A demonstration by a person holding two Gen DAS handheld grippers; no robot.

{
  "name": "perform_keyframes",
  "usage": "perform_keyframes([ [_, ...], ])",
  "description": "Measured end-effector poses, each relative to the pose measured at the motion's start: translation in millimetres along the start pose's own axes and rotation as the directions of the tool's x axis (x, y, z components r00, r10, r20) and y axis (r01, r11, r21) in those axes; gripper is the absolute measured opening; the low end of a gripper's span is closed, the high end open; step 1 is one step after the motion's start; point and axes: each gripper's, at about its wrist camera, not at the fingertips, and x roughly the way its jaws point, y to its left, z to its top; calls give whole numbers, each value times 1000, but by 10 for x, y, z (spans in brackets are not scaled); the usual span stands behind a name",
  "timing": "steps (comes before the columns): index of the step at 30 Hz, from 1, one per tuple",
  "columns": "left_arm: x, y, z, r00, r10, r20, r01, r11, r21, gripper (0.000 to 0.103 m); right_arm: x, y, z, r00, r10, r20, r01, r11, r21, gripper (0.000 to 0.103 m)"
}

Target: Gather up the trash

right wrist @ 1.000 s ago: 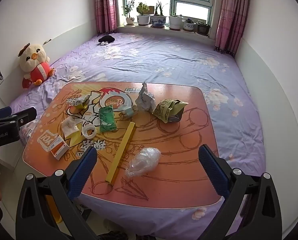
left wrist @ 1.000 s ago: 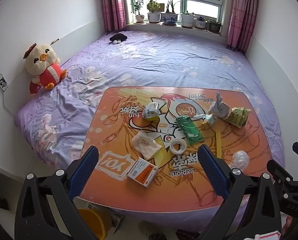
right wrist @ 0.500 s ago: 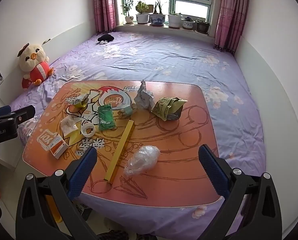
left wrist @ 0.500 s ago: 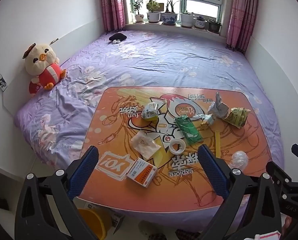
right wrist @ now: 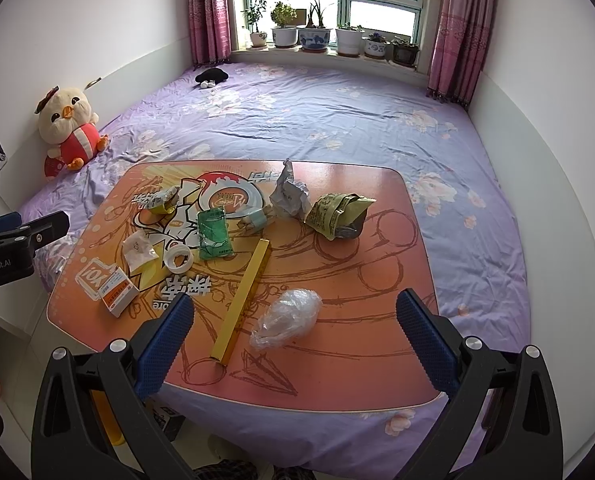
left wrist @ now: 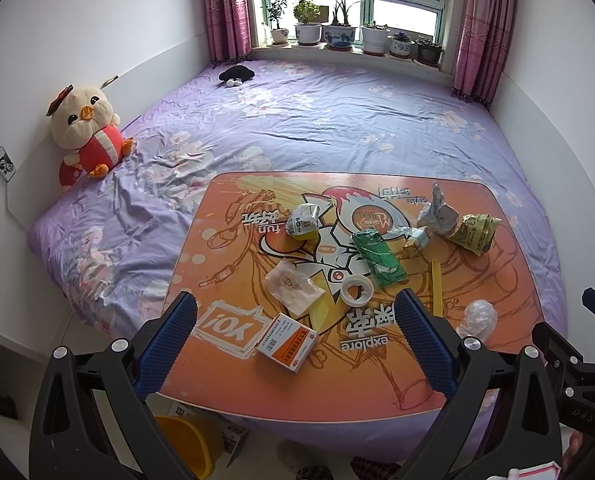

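Trash lies on an orange cartoon-print table. There is an orange-white medicine box, a clear packet, a tape roll, a green pouch, a yellow stick, a clear crumpled bag, crumpled paper and an olive wrapper. My left gripper is open and empty above the near edge by the medicine box. My right gripper is open and empty above the clear bag.
The table stands on a purple flowered bed. A plush chick sits at the left wall. Potted plants line the windowsill. A yellow bin stands on the floor under the table's near left corner.
Both grippers have drawn back and risen very slightly, so the table looks a little farther. Nothing on the table has moved.
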Motion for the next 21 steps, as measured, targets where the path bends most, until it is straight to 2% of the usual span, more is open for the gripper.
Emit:
perform_keyframes([
  [21,-23,35,-13,1000,-4,-1,4,1000,0,98,-7,3,-1,1000,-1,-1,1,1000,0,100],
])
